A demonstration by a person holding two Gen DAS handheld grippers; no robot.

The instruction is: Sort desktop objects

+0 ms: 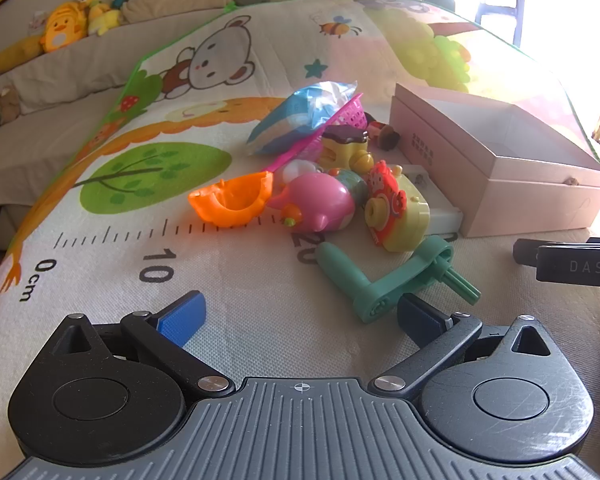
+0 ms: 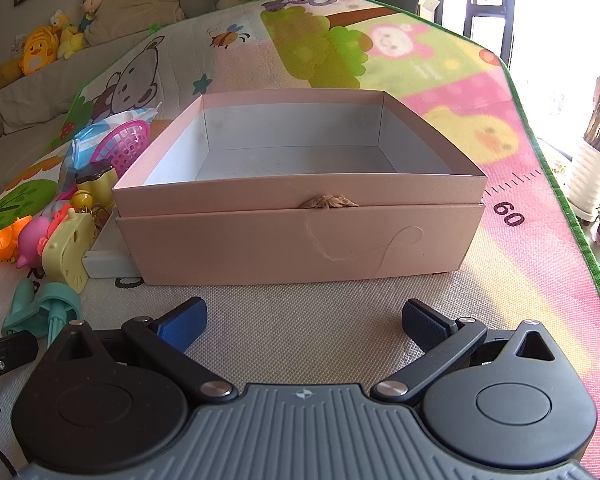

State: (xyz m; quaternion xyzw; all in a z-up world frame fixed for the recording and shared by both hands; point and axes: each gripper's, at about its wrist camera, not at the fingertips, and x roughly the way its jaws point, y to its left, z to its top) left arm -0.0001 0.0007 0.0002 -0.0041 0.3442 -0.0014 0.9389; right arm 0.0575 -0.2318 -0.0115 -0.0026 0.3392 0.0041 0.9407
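A pile of small toys lies on the play mat: a teal crank handle [image 1: 396, 280], an orange shell piece [image 1: 232, 200], a pink bird toy [image 1: 320, 204], a yellow toy camera [image 1: 400, 212], a magenta basket [image 1: 350, 116] and a blue-white bag [image 1: 300, 120]. My left gripper [image 1: 300, 316] is open and empty, just in front of the crank handle. An open pink box [image 2: 300, 236] stands right of the pile. My right gripper [image 2: 304, 320] is open and empty, facing the box's front wall. The box's inside looks empty.
A white flat slab [image 2: 104, 256] lies against the box's left side. The other gripper's black body [image 1: 572, 264] shows at the right edge. A sofa with plush toys [image 1: 60, 32] runs behind the mat. The mat's right edge [image 2: 580, 240] drops off near potted plants.
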